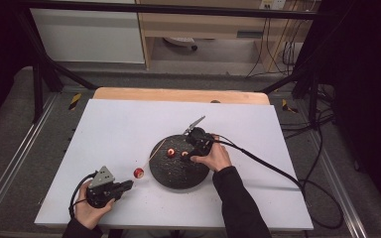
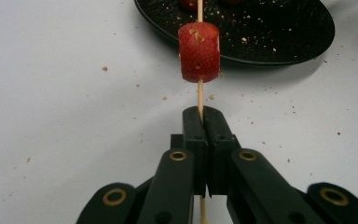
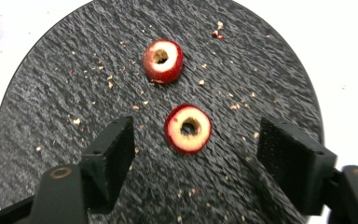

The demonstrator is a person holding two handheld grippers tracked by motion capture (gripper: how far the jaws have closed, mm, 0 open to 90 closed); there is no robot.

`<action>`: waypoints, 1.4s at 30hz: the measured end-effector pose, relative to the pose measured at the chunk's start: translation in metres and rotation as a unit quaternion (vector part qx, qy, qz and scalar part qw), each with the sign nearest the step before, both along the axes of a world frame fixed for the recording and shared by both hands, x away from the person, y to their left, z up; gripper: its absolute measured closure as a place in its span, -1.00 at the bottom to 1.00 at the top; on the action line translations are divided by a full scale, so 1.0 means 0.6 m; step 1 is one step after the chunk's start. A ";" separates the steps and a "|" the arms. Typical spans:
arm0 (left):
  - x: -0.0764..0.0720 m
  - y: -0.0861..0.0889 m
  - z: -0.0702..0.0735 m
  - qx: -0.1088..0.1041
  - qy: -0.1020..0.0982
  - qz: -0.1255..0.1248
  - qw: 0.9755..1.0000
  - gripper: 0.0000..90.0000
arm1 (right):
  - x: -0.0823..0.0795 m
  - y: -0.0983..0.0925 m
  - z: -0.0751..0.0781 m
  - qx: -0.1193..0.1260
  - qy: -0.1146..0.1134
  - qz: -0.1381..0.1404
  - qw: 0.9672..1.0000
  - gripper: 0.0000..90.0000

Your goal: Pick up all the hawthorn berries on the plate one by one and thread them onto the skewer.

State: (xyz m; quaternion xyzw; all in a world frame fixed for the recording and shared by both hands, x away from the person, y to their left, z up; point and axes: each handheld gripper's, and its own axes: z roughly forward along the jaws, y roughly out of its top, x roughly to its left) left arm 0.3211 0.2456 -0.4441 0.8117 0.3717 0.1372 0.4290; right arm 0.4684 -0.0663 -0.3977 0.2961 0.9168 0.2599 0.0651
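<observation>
A: Where does the skewer (image 2: 200, 95) sit?

B: Pinched between the closed jaws of the left claw (image 2: 203, 114), with one red fruit piece (image 2: 199, 52) threaded on it just beyond the tips, above the white table (image 1: 129, 124) and short of the black plate (image 3: 51, 93).

A: And the other pieces?

B: Two cored rings lie on that plate. The nearer ring (image 3: 188, 129) lies between the parted jaws of the right claw (image 3: 193, 147), untouched by either pad; the farther ring (image 3: 163, 60) lies just beyond it.

A: Anything around them?

B: Crumbs scattered over plate and table.
</observation>
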 end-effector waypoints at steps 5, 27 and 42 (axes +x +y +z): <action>0.001 -0.001 0.000 0.000 0.001 0.001 1.000 0.96 | 0.011 0.007 -0.009 -0.006 0.013 0.003 1.000 -0.17; 0.001 -0.002 -0.001 0.001 0.002 -0.001 1.000 0.96 | 0.027 0.021 -0.022 -0.024 0.054 0.027 0.998 0.33; 0.001 -0.002 -0.001 0.002 0.002 -0.002 1.000 0.96 | 0.030 0.020 -0.022 -0.032 0.068 0.013 0.997 0.35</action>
